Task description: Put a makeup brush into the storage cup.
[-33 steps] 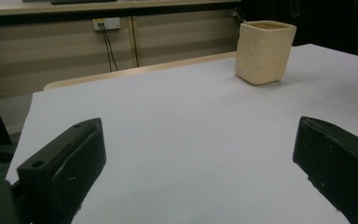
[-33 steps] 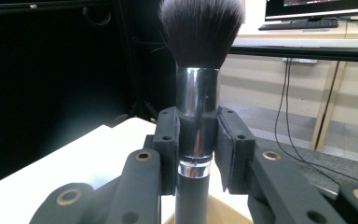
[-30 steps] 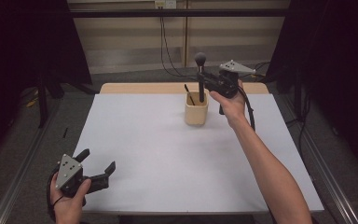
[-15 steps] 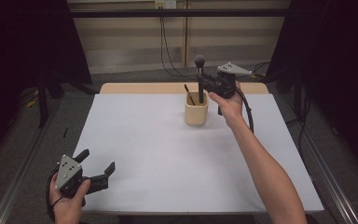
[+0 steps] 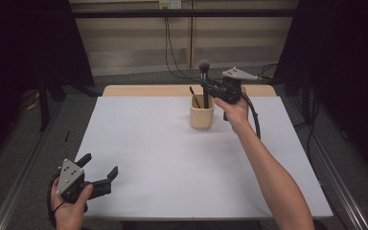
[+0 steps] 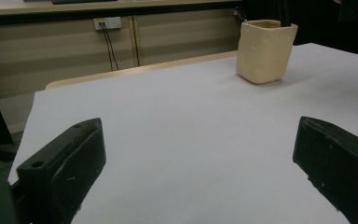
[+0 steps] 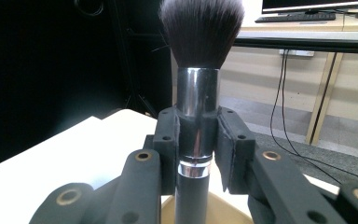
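**Brush hanging over the cup, nothing budging**

The right gripper (image 5: 206, 86) is clamping the makeup brush (image 5: 204, 84) by its shiny metal collar, and the right gripper view is showing both pads pressing that collar (image 7: 196, 121) from either side, bristles up, handle pointing down. Compared with a second ago, the picture is barely changing: the brush is staying upright above the beige cup (image 5: 201, 117) at the far side of the white table (image 5: 172, 158), and the hand is sitting in much the same spot. The handle is reaching down toward the cup's mouth, though whether its tip is already inside is hard to tell from here. A thin dark stick (image 5: 193, 96) is leaning inside the cup already.

Down at the near left corner, the left gripper (image 5: 100, 170) is idling with its jaws standing wide and nothing between them; its own view is looking across bare tabletop toward the cup (image 6: 265, 50) well away.

So the pause is reading like lining-up: the grip looks firm, the brush looks centred, and what seems to be remaining is the lowering and the release into the cup, or else the lift clear of it
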Motion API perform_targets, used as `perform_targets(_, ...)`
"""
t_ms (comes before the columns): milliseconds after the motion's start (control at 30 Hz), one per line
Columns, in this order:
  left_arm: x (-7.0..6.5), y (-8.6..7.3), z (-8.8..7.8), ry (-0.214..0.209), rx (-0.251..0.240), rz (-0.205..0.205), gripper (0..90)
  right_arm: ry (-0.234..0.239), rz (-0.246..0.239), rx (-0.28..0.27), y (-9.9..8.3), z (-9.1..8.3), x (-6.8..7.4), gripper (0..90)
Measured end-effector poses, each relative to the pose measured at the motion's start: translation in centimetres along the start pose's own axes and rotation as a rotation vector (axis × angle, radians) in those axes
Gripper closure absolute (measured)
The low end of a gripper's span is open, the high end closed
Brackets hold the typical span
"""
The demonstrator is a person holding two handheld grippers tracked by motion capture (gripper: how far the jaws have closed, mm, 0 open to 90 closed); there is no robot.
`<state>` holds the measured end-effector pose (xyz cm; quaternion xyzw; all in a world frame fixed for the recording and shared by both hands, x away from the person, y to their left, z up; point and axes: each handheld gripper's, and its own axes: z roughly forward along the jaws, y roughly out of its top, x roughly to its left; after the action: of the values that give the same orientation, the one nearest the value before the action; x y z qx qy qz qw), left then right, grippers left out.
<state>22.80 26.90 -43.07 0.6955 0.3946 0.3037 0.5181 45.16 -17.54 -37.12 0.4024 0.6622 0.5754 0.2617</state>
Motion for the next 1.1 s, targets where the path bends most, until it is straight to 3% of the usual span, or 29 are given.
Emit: perform_targets(1100, 0.0, 0.0, 0.0, -0.001, 0.001, 0.003, 2.5, -0.004, 0.019, 0.059, -3.3, 0.8, -1.3, 71.9)
